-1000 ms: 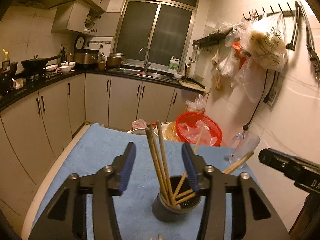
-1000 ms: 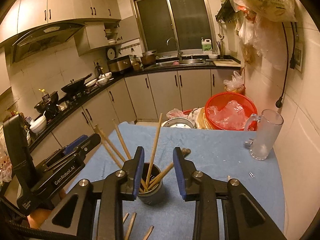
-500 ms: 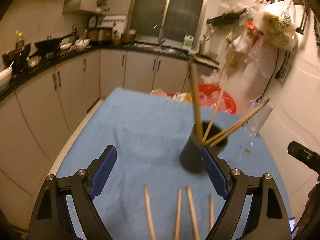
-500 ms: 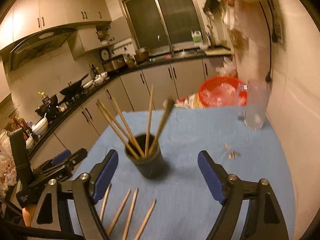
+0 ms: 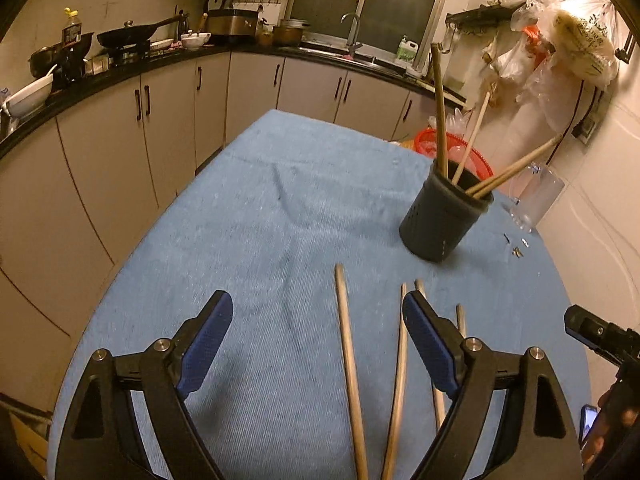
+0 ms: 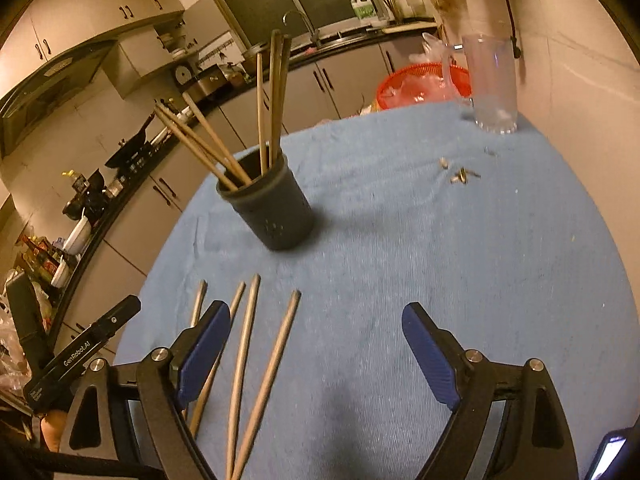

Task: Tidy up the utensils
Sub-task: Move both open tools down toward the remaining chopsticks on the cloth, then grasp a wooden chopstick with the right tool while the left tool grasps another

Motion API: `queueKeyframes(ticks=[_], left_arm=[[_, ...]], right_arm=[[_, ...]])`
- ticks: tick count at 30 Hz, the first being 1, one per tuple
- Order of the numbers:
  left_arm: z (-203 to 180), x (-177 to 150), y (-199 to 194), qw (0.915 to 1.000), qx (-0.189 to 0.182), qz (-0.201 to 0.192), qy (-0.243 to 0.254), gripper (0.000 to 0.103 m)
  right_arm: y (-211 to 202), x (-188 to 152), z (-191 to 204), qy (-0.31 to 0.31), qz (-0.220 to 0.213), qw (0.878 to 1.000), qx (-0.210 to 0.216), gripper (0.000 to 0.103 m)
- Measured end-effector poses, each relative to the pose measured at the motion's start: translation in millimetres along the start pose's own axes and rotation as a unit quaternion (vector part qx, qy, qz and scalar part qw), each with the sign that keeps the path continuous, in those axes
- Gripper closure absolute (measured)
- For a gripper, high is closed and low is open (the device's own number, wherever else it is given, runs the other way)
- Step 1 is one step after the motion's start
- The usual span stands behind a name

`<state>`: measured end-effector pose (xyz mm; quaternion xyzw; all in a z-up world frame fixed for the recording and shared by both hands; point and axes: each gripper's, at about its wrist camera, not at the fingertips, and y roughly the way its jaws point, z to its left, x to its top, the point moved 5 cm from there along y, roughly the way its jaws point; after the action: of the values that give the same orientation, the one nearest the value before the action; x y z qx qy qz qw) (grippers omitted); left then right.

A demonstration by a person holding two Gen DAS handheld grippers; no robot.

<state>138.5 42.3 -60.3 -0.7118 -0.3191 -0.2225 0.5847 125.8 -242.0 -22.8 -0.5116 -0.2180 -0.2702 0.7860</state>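
Left gripper (image 5: 318, 320) spread wide, two loose chopsticks (image 5: 350, 360) between its jaws. Right gripper (image 6: 316, 332) opening, holding nothing; chopsticks at its left pad. Dark cup (image 6: 270, 204) ahead of both.

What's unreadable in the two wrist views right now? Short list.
- Loose chopsticks: near ends cut off by the bottom edge in both views; one in the left wrist view is partly behind the left gripper's right finger.
- Small bits on the cloth: too small and blurred to identify.
- Dark holder: its inside is hidden by the wall, so the stick count there is unsure.
- Right gripper: jaws opening, nothing between them.
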Motion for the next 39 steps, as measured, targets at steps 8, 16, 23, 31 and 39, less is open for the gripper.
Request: queueKeyframes(ticks=[8,16,23,31,39], left_arm=[[2,-6,0,0.9999,0.000,0.009,-0.007,0.017],[1,-4,10,0.9998,0.006,0.019,-0.001,0.017],[0,10,38,0.9970,0.010,0.077,0.007,0.017],[-21,31,71,0.9895,-0.013,0.142,0.023,0.038],[-31,33,101,0.9823,-0.012,0.186,0.024,0.047]], right_arm=[[4,-3,5,-0.002,0.012,1.000,0.005,0.012],[16,-6,9,-0.005,0.035,0.999,0.011,0.023],[47,-8,9,0.009,0.096,0.995,0.034,0.058],[89,5,17,0.035,0.154,0.987,0.028,0.067],[131,6,25,0.013,0.193,0.981,-0.012,0.073]])
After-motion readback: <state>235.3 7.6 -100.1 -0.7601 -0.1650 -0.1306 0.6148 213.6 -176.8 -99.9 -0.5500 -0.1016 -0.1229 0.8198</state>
